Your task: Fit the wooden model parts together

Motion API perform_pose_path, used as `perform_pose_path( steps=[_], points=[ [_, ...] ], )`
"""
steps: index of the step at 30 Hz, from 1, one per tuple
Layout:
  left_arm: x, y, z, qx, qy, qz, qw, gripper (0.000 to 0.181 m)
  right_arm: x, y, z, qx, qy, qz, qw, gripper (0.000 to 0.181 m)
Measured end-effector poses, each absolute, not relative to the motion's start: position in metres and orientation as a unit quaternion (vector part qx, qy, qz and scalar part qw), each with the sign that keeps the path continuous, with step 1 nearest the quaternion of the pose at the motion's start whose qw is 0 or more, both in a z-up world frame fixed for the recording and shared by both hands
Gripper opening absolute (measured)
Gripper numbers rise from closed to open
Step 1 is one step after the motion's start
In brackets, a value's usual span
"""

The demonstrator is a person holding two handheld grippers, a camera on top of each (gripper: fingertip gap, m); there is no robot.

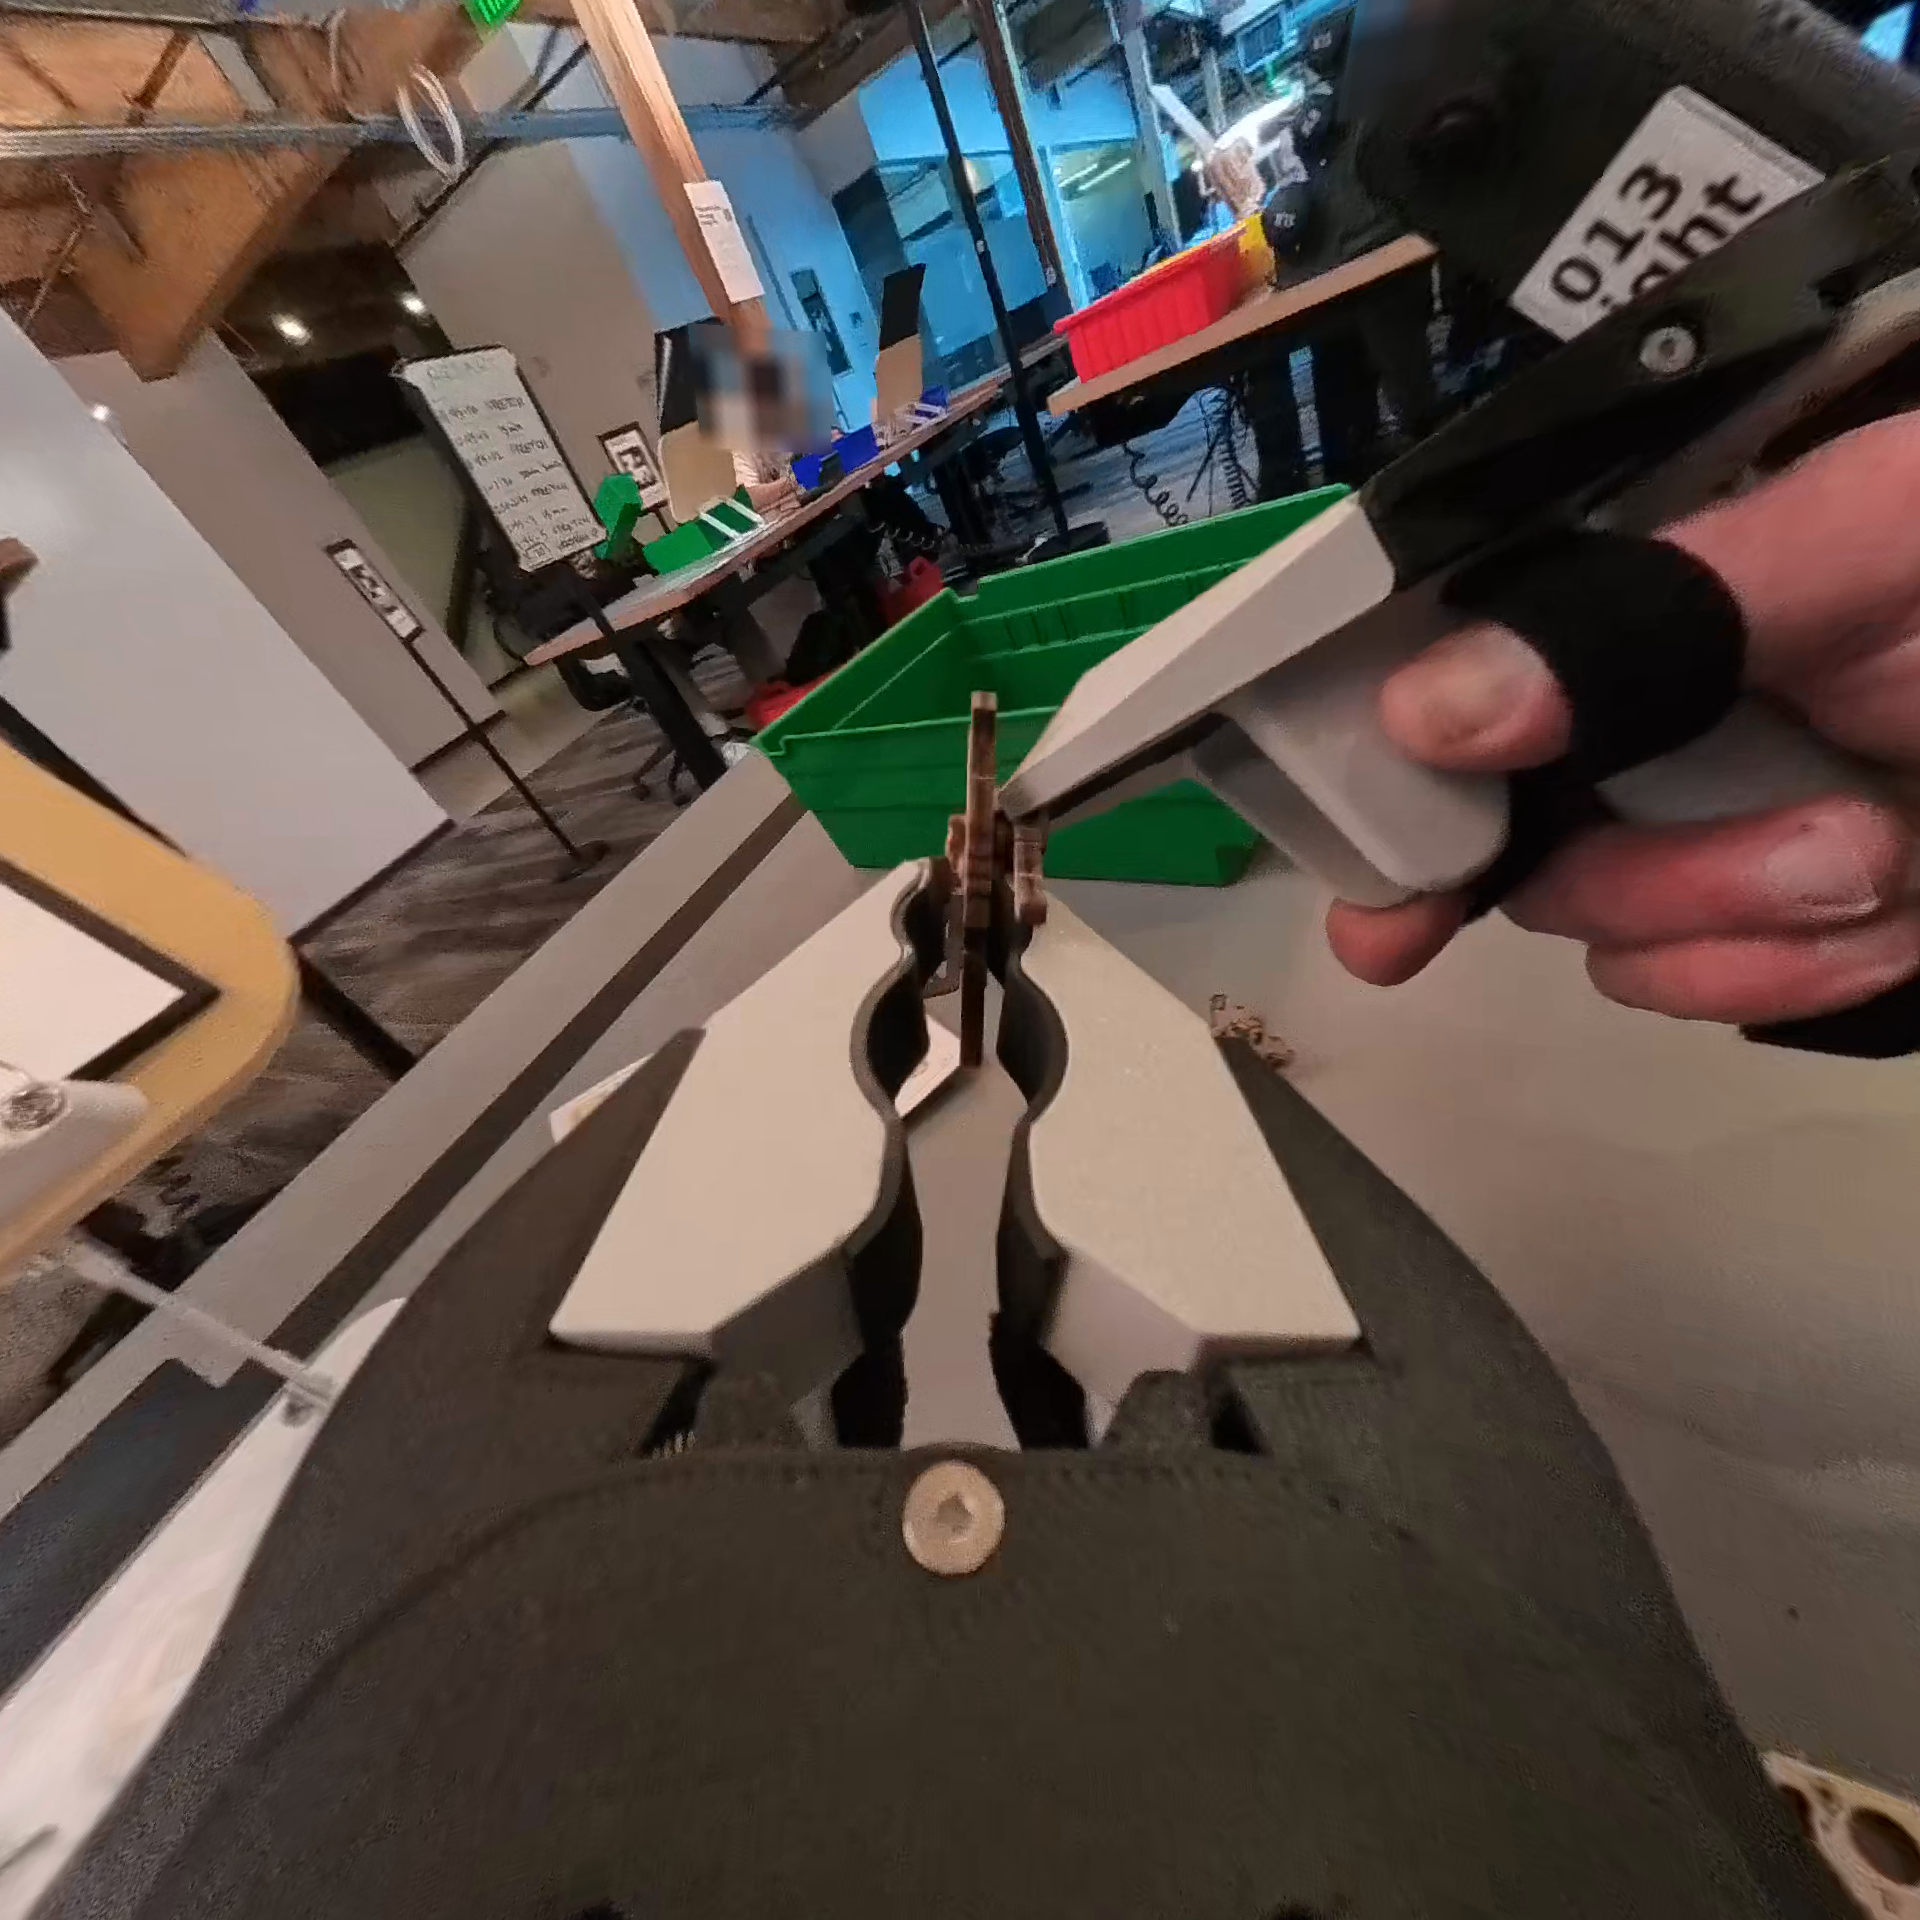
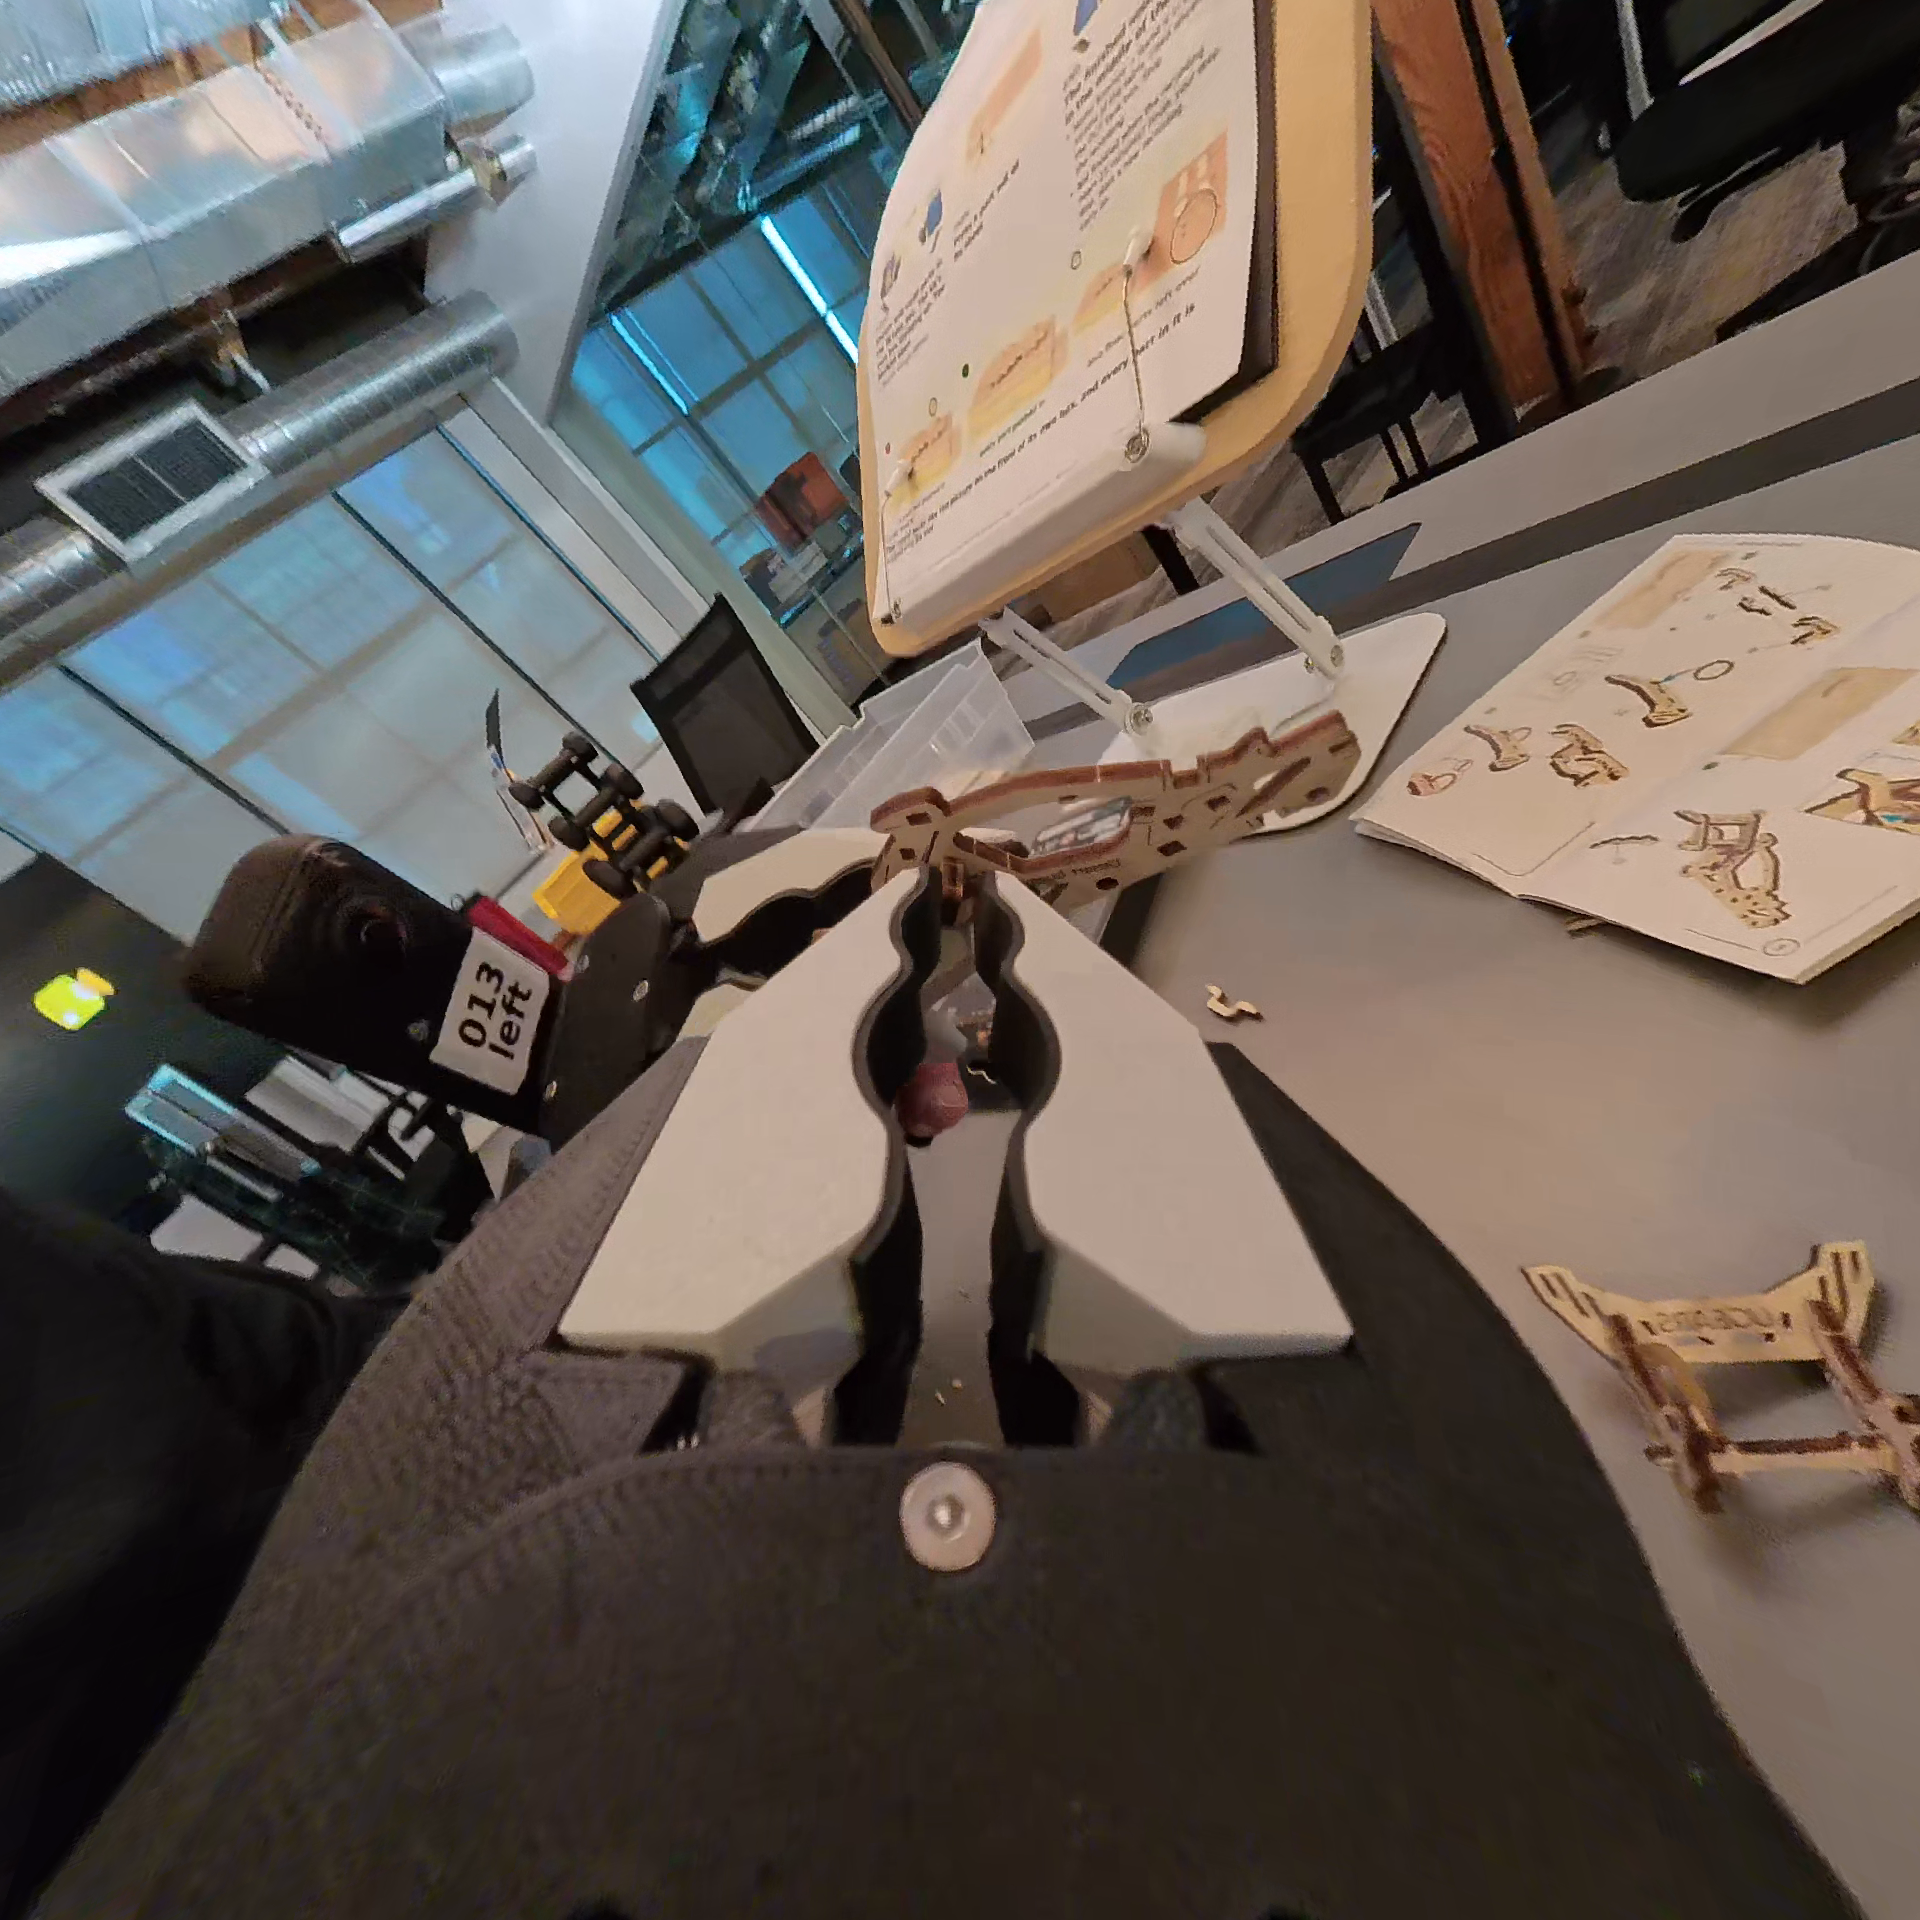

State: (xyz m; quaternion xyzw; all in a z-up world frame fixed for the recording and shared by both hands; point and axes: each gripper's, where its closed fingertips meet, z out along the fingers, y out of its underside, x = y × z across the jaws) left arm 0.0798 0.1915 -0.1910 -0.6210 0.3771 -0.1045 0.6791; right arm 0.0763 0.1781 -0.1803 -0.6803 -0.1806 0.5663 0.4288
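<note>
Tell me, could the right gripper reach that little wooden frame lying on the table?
Probably yes: the wooden frame lies in the open on the grey table. But the right gripper fingers are shut on the long wooden piece.

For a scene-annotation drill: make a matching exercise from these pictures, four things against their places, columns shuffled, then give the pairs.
Things:
1. long flat laser-cut wooden part
2. small assembled light-wood frame
3. green plastic bin
4. open instruction booklet

Places:
A. lying flat on the grey table, right of the white stand
B. standing free on the table at the right wrist view's right edge
C. beyond the grippers, at the table's far end in the left wrist view
D. held in the air by the left gripper and right gripper

Pairs: 1-D, 2-B, 3-C, 4-A
</note>
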Motion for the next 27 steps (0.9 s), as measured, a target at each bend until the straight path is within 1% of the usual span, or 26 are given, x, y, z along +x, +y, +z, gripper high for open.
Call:
perform_pose_path(
  steps=[2, 8, 9, 11, 12, 14, 15, 17, 20, 27],
  points=[
    [0.084, 0.191, -0.191, -0.629, 0.356, -0.168, 0.67, 0.005, 0.079, 0.177, -0.18, -0.679, -0.176, 0.571, 0.427, 0.003],
    [0.086, 0.19, -0.19, -0.639, 0.313, -0.276, 0.647, 0.005, 0.078, 0.178, -0.177, -0.677, -0.168, 0.569, 0.436, 0.003],
    [0.086, 0.19, -0.19, -0.639, 0.309, -0.284, 0.645, 0.005, 0.078, 0.178, -0.177, -0.677, -0.168, 0.568, 0.436, 0.004],
    [0.086, 0.191, -0.191, -0.637, 0.33, -0.232, 0.657, 0.005, 0.079, 0.178, -0.178, -0.681, -0.153, 0.571, 0.433, 0.003],
    [0.086, 0.191, -0.19, -0.638, 0.324, -0.24, 0.656, 0.005, 0.08, 0.178, -0.178, -0.686, -0.144, 0.565, 0.435, 0.003],
    [0.084, 0.193, -0.189, -0.636, 0.339, -0.181, 0.669, 0.005, 0.08, 0.18, -0.178, -0.695, -0.122, 0.553, 0.443, 0.004],
    [0.085, 0.193, -0.19, -0.64, 0.332, -0.197, 0.665, 0.005, 0.08, 0.18, -0.178, -0.697, -0.109, 0.555, 0.442, 0.004],
    [0.085, 0.193, -0.191, -0.639, 0.34, -0.174, 0.668, 0.005, 0.08, 0.18, -0.179, -0.704, -0.107, 0.543, 0.445, 0.004],
    [0.087, 0.191, -0.19, -0.639, 0.328, -0.224, 0.659, 0.005, 0.082, 0.178, -0.177, -0.704, -0.13, 0.534, 0.449, 0.004],
    [0.095, 0.184, -0.187, -0.635, 0.299, -0.345, 0.623, 0.005, 0.086, 0.172, -0.173, -0.676, -0.177, 0.569, 0.434, 0.004]
  ],
)
